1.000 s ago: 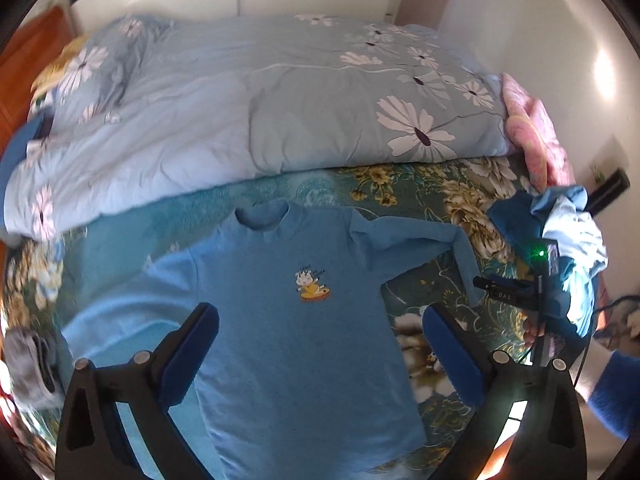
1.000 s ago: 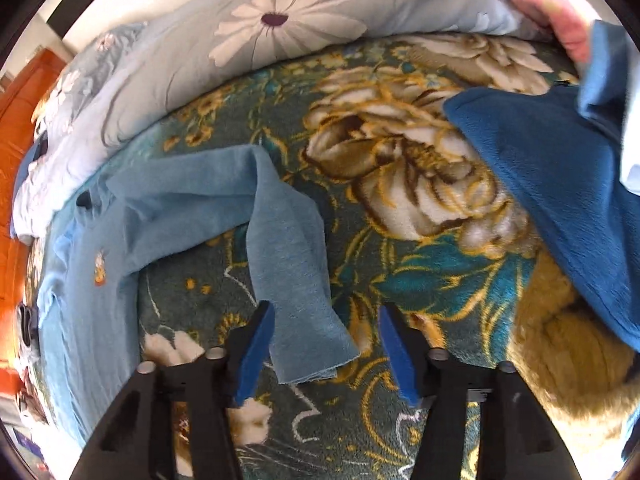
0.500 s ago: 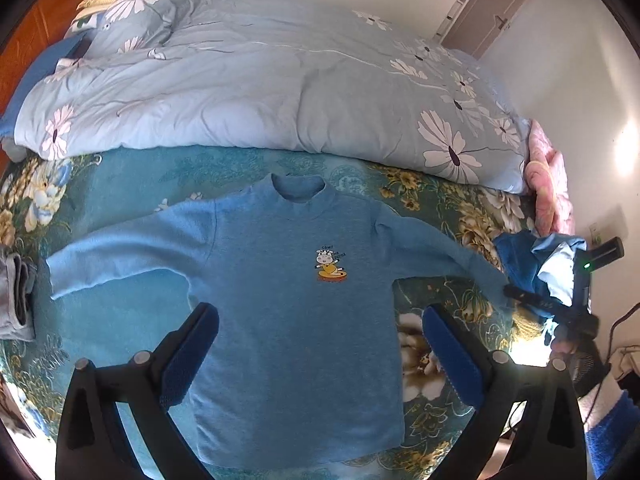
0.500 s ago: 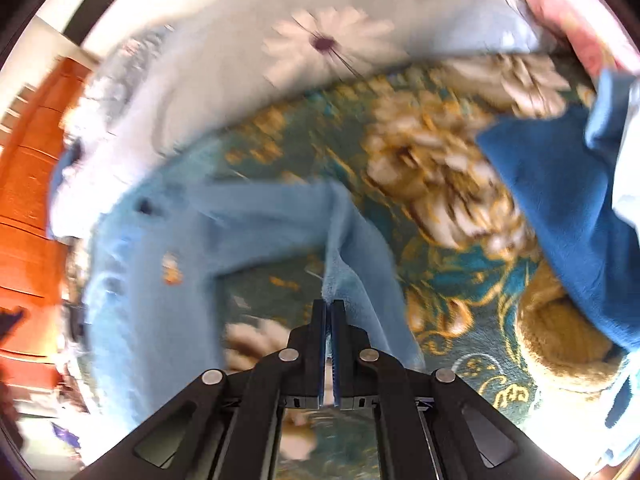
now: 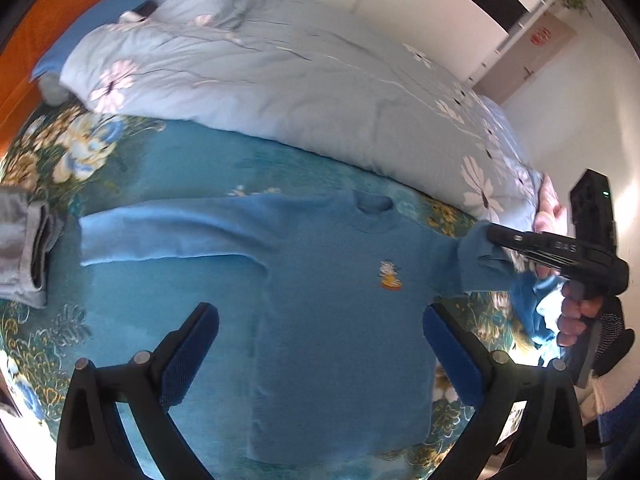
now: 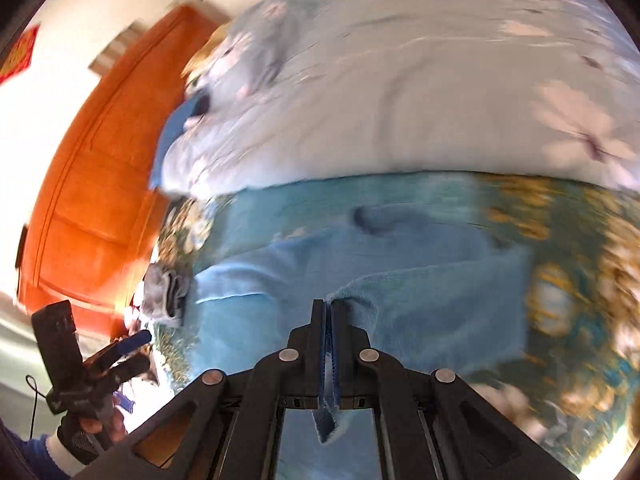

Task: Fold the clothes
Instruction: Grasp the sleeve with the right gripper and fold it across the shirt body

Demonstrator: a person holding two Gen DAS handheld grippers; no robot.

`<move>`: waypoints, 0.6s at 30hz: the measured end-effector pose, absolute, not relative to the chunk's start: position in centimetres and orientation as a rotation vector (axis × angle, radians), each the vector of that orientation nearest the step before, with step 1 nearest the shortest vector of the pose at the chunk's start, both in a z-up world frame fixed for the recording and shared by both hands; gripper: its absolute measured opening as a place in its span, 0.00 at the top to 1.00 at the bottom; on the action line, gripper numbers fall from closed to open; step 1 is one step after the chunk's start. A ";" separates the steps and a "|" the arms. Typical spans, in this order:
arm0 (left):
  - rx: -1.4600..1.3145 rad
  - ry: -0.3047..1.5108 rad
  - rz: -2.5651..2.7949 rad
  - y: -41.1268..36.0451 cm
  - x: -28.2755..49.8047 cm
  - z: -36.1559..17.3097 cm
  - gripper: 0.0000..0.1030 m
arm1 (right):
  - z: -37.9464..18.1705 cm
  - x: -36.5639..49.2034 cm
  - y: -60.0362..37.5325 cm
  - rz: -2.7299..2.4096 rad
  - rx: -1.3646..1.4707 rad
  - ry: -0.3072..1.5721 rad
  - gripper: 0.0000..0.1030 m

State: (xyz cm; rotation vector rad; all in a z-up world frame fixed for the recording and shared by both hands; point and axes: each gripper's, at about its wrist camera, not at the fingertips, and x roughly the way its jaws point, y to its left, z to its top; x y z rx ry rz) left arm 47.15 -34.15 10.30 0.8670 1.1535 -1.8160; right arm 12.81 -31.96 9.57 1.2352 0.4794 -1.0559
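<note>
A light blue long-sleeved sweater (image 5: pixel 320 280) with a small cartoon print lies face up on the floral bedspread, neck toward the duvet. Its left sleeve (image 5: pixel 168 236) stretches out flat. My right gripper (image 6: pixel 330 304) is shut on the cuff of the other sleeve (image 6: pixel 420 292), lifted above the bed and carried over the sweater's body; the same gripper (image 5: pixel 492 236) shows at the right of the left wrist view with the sleeve hanging from it. My left gripper (image 5: pixel 320 332) hovers open above the sweater's lower half, nothing between its blue pads.
A pale blue flowered duvet (image 5: pixel 300 80) is heaped along the back of the bed. A folded grey garment (image 5: pixel 24 248) lies at the left edge. More blue clothes (image 5: pixel 536 304) are piled at the right. An orange wooden headboard (image 6: pixel 100 184) stands at the bed's end.
My right gripper shut on the sleeve cuff, then rose and swung it toward the sweater's body. My left gripper slid sideways over the sweater, still open.
</note>
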 end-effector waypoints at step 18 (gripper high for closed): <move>0.800 1.352 -1.644 -37.3 56.9 3.6 0.01 | -6.3 28.9 -45.3 -1.030 1.398 0.761 0.94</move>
